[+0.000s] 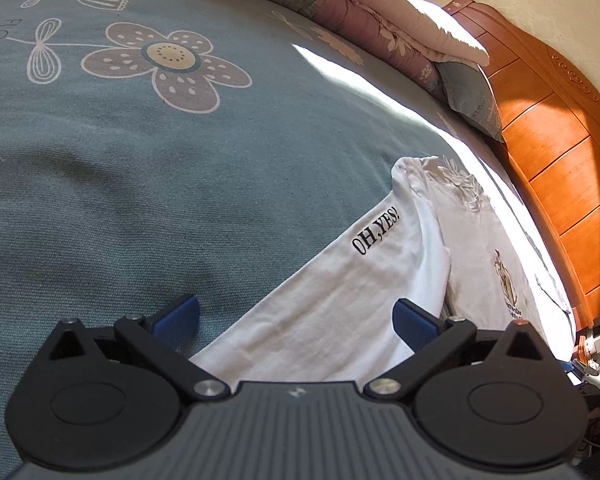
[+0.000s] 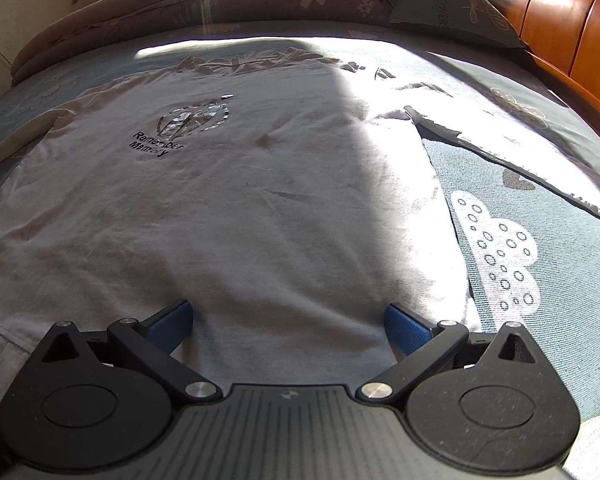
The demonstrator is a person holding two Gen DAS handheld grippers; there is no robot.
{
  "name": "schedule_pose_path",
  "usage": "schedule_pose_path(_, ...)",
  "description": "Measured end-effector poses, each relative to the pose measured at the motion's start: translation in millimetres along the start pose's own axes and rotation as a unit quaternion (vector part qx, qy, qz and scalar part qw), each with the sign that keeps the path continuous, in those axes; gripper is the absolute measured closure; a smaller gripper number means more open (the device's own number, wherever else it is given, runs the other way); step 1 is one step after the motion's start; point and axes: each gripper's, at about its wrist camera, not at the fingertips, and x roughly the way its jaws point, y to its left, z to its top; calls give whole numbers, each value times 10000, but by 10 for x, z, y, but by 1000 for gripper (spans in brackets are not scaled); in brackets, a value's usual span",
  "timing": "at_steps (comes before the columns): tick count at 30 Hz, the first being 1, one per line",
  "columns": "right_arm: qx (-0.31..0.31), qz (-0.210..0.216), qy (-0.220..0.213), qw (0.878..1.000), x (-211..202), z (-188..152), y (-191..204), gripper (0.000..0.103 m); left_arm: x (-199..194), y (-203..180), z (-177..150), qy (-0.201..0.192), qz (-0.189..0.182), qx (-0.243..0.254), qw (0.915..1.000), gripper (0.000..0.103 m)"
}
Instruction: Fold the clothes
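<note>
A white long-sleeved shirt (image 2: 228,216) lies spread flat on the bed, front up, with a "Remember Memory" print (image 2: 160,144) on the chest. In the left wrist view its sleeve (image 1: 340,292), printed "OH,YES!", stretches out over the bedspread. My left gripper (image 1: 296,320) is open just above the lower part of that sleeve and holds nothing. My right gripper (image 2: 288,324) is open just above the shirt's lower body near the hem and holds nothing. The shirt's other sleeve (image 2: 500,152) lies out to the right in bright sun.
The grey-blue bedspread (image 1: 140,184) with flower prints covers the bed. A folded quilt (image 1: 340,4) and a pillow (image 1: 468,96) lie along the far side. An orange wooden headboard (image 1: 560,152) stands at the right. Strong sunlight crosses the bed.
</note>
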Motion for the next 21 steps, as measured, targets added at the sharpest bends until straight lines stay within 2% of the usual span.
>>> schedule_pose_path(5, -413, 541, -318, 9972, -172, 293, 187, 0, 58, -107, 25, 160, 322, 223, 9991, 1)
schedule_pose_path(7, -759, 724, -371, 9938, -99, 450, 300, 0, 85, -162, 35, 231, 485, 314, 9981, 1)
schedule_pose_path(10, -1281, 1034, -410, 9855, 126, 697, 472, 0, 153, -303, 113, 414, 941, 318, 9942, 1)
schedule_pose_path(13, -1941, 1625, -282, 9670, 435, 967, 644, 0, 278, -540, 265, 496, 737, 777, 9930, 2)
schedule_pose_path(15, -2439, 2164, -119, 9453, 670, 1167, 761, 0, 487, -710, 389, 787, 510, 1202, 9883, 2)
schedule_pose_path(17, -2761, 2693, 134, 9225, 916, 1363, 853, 0, 726, -787, 473, 1193, 560, 1385, 9816, 2)
schedule_pose_path(18, -2774, 2940, 307, 9142, 1047, 1458, 871, 0, 762, -807, 511, 1233, 546, 1465, 9800, 1)
schedule_pose_path(19, -2704, 3123, 484, 9094, 1168, 1540, 875, 0, 756, -775, 550, 1302, 448, 1341, 9813, 1)
schedule_pose_path(21, -2392, 3386, 682, 9075, 1285, 1644, 813, 0, 727, -671, 621, 1425, 208, 999, 9845, 1)
